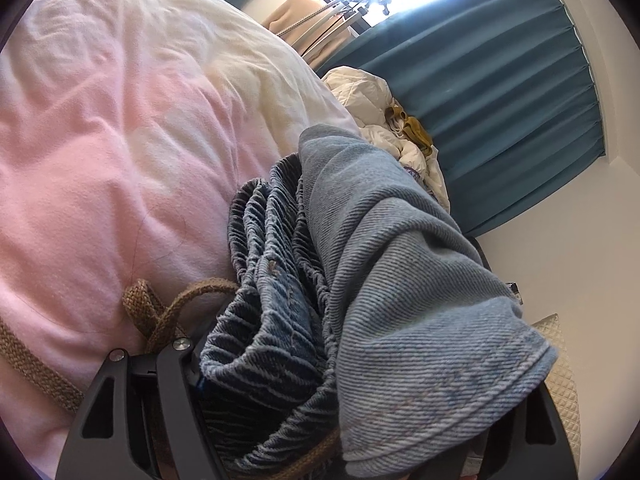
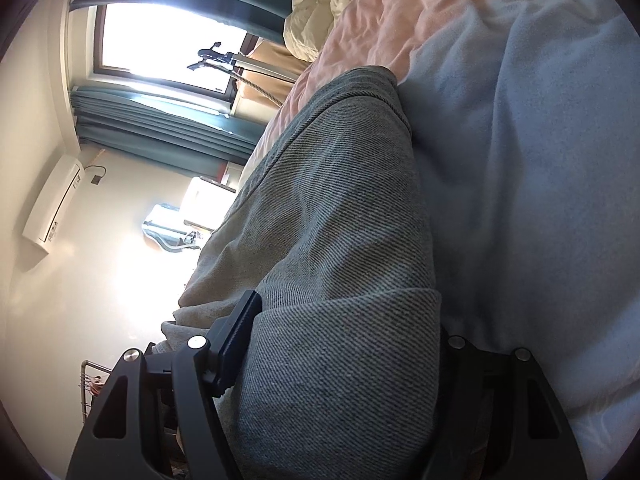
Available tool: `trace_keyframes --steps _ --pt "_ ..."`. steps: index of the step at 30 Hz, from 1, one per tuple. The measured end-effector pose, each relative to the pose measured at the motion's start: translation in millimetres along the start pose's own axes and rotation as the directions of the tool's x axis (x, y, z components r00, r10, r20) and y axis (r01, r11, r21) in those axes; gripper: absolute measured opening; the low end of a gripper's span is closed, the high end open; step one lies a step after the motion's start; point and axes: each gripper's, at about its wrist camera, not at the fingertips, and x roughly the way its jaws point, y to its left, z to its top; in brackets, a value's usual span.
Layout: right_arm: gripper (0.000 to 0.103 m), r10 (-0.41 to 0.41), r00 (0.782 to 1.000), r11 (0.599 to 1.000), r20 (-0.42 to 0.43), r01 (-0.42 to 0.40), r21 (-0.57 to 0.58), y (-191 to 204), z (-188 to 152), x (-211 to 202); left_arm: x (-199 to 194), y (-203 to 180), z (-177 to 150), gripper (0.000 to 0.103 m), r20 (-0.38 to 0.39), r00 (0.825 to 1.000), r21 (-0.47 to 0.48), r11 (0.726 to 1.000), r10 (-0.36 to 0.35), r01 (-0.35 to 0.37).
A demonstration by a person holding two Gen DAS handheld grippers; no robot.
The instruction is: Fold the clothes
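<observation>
Now: two hand-held grippers, left hand-held gripper (image 1: 352, 368), right hand-held gripper (image 2: 340, 344), clamp one denim garment (image 1: 380, 260).

Denim trousers (image 1: 400, 248): coarse blue-grey twill, diagonal weave visible, matt; waistband (image 1: 272, 248) gathered, ribbed, stitched hem thick. Drawstring (image 1: 160, 312): brown woven braid, rough. Bed sheet (image 1: 104, 128): pink cloth, soft, fuzzy, creased, matt. Curtain (image 1: 520, 100): teal fabric, pleated, matt. Left gripper (image 1: 360, 360) and right gripper (image 2: 340, 344): matt black plastic frame, shiny metal pins; right finger pad (image 2: 240, 344) finely textured. Wall (image 2: 60, 280): smooth, white. Cushion (image 1: 560, 372): quilted cream cloth.
</observation>
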Motion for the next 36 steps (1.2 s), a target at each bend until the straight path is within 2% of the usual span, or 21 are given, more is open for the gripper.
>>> trace_keyframes --steps 4,6,9,11,14,17,20,25,32,36 --pt "0.066 -0.011 1.000 1.000 0.003 0.011 0.000 -1.1 -2.6 -1.8 -0.4 -0.9 0.6 0.076 -0.002 1.000 -0.005 1.000 0.012 -0.012" --pt "0.064 -0.021 1.000 1.000 0.007 0.021 -0.003 0.6 -2.7 -2.3 -1.2 -2.1 0.5 0.072 0.000 1.000 -0.005 1.000 0.016 -0.016" --pt "0.052 -0.036 0.999 0.999 0.018 0.037 -0.013 5.7 -3.6 -3.6 -4.3 -2.3 -0.4 0.059 0.011 1.000 -0.012 1.000 0.016 -0.016" --pt "0.039 -0.056 0.998 0.998 0.037 0.057 -0.038 14.8 -4.8 -5.0 -7.8 -1.7 -0.5 0.051 0.016 1.000 -0.025 1.000 0.012 -0.012" --pt "0.030 -0.083 0.995 0.993 0.056 0.088 -0.078 32.5 -7.4 -10.3 -17.1 0.5 -1.2 0.045 0.018 1.000 -0.068 0.998 -0.009 0.010" --pt "0.028 -0.110 0.992 0.985 0.070 0.118 -0.127 54.4 -11.9 -18.0 -28.9 1.6 -3.3 0.043 0.022 0.999 -0.106 0.994 -0.036 0.038" --pt "0.027 -0.118 0.990 0.978 0.079 0.130 -0.161 74.5 -13.9 -31.0 -42.8 2.8 -11.2 0.042 0.005 0.995 -0.157 0.983 -0.095 0.095" --pt "0.026 -0.128 0.986 0.956 0.102 0.150 -0.251 115.3 -22.9 -61.2 -68.6 -7.1 -30.4 0.041 -0.004 0.989 -0.191 0.971 -0.146 0.142" --pt "0.026 -0.110 0.986 0.940 0.128 0.145 -0.308 155.7 -40.9 -111.8 -115.7 -48.7 -47.1 0.041 0.026 0.983 -0.149 0.972 -0.180 0.182" --pt "0.026 -0.095 0.982 0.924 0.160 0.147 -0.353 182.2 -45.2 -150.9 -137.6 -82.1 -56.6 0.041 0.041 0.974 -0.135 0.965 -0.223 0.226"
